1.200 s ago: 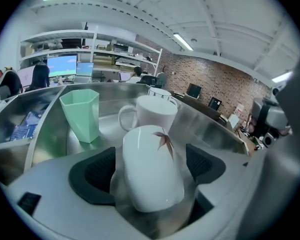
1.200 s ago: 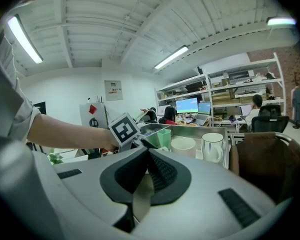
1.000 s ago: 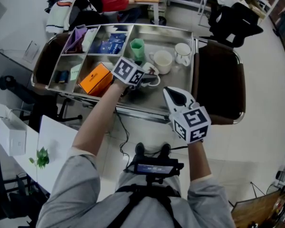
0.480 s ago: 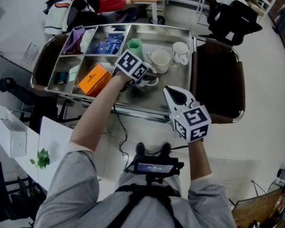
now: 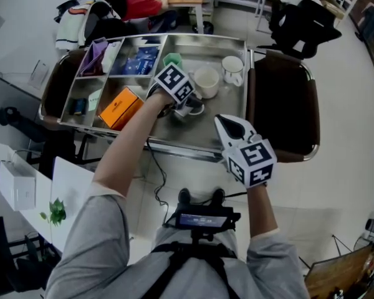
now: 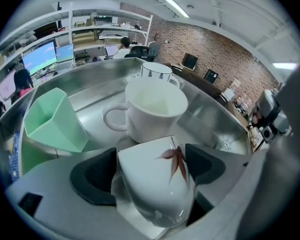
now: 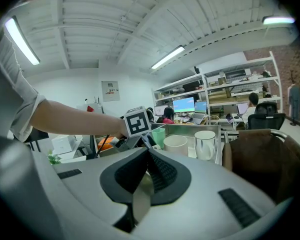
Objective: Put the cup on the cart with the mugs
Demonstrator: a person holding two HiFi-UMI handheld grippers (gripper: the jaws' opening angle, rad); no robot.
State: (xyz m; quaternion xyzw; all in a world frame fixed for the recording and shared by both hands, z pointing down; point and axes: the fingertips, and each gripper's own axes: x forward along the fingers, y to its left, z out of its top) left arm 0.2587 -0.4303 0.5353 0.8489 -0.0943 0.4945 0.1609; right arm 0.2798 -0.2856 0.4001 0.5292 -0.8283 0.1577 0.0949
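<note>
The left gripper (image 6: 151,170) has its dark jaws pressed against either side of a small glossy white ceramic cup with a red leaf motif (image 6: 157,196), which sits low between them over the bare floor of the stainless-steel cart (image 6: 212,126). No view shows whether its base has touched the metal. The chief risk, I judge, is the grip itself. The cup's wall is smooth and curves in towards the end nearest the camera, so the pads bear on a rounded, slippery surface, and a small loosening could let it slide out and strike the steel. It also looks tilted, not upright, so opening the jaws at this angle could tip it onto its side. Just ahead stands a plain white handled ceramic mug (image 6: 151,109), with a second white dark-rimmed mug (image 6: 157,70) behind it and a pale green angular plastic tumbler (image 6: 52,121) to the left. Pushing further forward could knock cup against mug and chip either one. The right gripper (image 7: 146,176) hangs well apart from the cart with its jaws closed on nothing, so it offers no support. The cup appears thin-walled, handleless as far as can be seen, and clean.
</note>
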